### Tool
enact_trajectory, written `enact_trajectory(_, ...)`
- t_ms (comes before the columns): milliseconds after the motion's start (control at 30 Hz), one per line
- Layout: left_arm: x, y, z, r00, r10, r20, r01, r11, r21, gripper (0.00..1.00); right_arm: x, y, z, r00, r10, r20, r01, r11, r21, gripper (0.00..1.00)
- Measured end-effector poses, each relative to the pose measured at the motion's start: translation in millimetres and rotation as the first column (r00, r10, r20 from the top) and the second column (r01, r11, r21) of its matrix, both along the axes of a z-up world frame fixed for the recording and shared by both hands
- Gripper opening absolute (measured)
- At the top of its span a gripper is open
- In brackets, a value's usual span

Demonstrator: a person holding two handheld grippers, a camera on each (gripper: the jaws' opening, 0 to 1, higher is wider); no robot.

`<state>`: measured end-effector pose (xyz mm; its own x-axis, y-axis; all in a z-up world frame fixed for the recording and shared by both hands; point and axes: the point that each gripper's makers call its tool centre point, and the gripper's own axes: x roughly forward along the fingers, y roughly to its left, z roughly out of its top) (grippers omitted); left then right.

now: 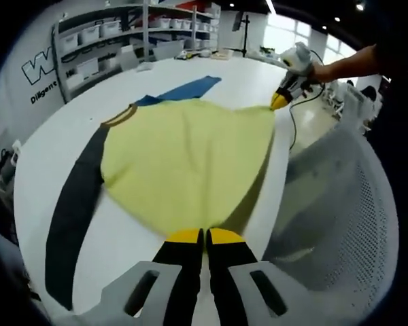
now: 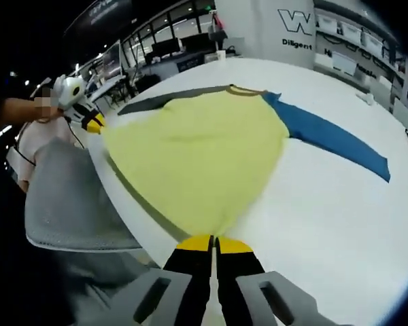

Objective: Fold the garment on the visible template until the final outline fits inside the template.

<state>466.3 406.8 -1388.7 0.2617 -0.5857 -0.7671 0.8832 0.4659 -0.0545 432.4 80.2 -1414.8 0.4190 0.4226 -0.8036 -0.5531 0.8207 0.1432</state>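
Yellow shirt [image 1: 187,159] spread on white table [image 1: 47,163], one dark sleeve [image 1: 75,210], one blue sleeve [image 2: 333,139]. Left gripper [image 1: 205,236] clamped on one hem corner, right gripper [image 2: 213,242] clamped on the other. Grey mesh chair [image 1: 340,210] just beside the table edge.

Around your workspace: furniture and fittings

Your white table [image 1: 156,75] has a grey mesh chair back [image 1: 340,204] pushed up just beside its near edge. Look past the far side and you'll see metal shelving [image 1: 102,41] loaded with pale storage bins [image 1: 95,30], next to a wall bearing a large W logo [image 2: 296,20].
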Motion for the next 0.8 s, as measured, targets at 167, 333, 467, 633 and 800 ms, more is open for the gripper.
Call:
enact_trajectory(167,-9.4,-2.1,-16.0,1.0,0.0,-0.027,0.001,1.0,0.017,0.0,-6.5,-0.2,-18.5,1.0,0.007,-0.029,-0.009,0.998,-0.057,0.0)
enact_trajectory(333,-17.1,1.8,-33.6,0.999,-0.035,-0.032,0.037,0.996,0.081,0.0,-14.3,1.2,-30.8,0.999,0.015,-0.049,-0.02,0.995,-0.094,0.0)
enact_trajectory(467,-19.1,3.6,-39.4,0.999,-0.034,-0.039,0.038,0.995,0.091,0.0,-13.9,-0.1,-31.9,0.999,0.015,-0.044,-0.019,0.994,-0.104,0.0)
enact_trajectory(633,-21.7,3.5,-46.2,0.998,-0.047,-0.041,0.051,0.994,0.101,0.01,-13.5,-0.3,-31.9,0.999,0.027,-0.037,-0.031,0.993,-0.113,0.0)
enact_trajectory(800,-24.4,7.3,-51.3,0.998,-0.065,-0.029,0.067,0.992,0.109,0.05,-14.1,0.2,-31.2,0.998,0.054,-0.014,-0.056,0.992,-0.115,0.0)
